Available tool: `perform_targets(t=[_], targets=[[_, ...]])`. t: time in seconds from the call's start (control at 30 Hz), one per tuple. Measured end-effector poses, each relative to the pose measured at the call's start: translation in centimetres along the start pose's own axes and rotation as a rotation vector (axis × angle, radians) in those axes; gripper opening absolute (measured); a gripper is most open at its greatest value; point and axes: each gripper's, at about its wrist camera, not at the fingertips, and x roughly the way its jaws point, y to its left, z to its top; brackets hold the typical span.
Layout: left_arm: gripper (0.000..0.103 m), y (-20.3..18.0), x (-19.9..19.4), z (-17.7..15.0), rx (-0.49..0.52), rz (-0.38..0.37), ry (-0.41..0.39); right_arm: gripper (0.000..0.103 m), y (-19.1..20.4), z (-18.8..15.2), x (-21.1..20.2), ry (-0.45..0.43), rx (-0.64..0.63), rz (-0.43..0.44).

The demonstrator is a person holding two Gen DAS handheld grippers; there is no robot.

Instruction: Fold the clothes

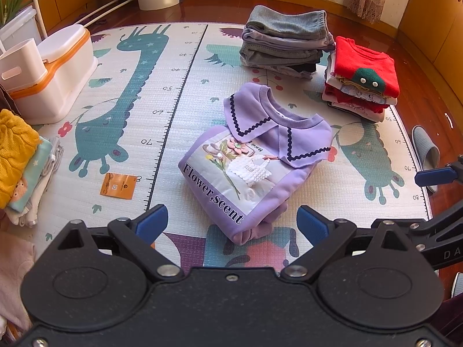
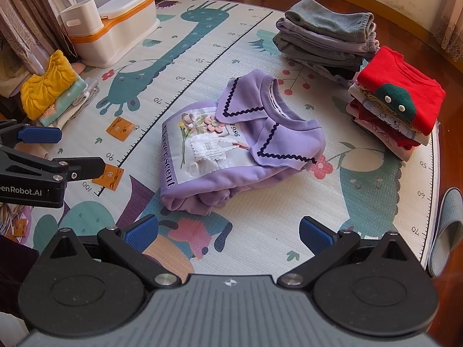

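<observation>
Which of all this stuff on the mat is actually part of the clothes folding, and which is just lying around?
Part of the job:
- folded lilac collared sweatshirt
- grey trouser stack
- red-topped clothes stack
- yellow-topped clothes pile

Lying about:
- white and orange plastic box
- orange packet
- grey slipper

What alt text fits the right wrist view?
A folded purple sweatshirt lies on a play mat, just ahead of the open right hand-held gripper. Two stacks of folded clothes, grey and red-topped, sit beyond it.
</observation>
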Motion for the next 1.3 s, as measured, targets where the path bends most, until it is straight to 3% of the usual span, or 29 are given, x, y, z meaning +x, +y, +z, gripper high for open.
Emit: perform_targets(t=[0.37,0.8,1.3], targets=[[0.097,-0.1,0.1,-0.1,0.005,0.003,0.001,0.103,-0.1,0.1,0.2,0.005,0.001,0.005],[0.097,-0.4,1.1,0.4,0.031,0.011,0.016,0.103,-0.8,0.6,0.3,0.004,0.032,0.075],[0.097,-0.7,3.6,4.0,0.097,-0.108,0.140,0.101,-5.2,4.9,1.4,-0.074,0.094,0.033]])
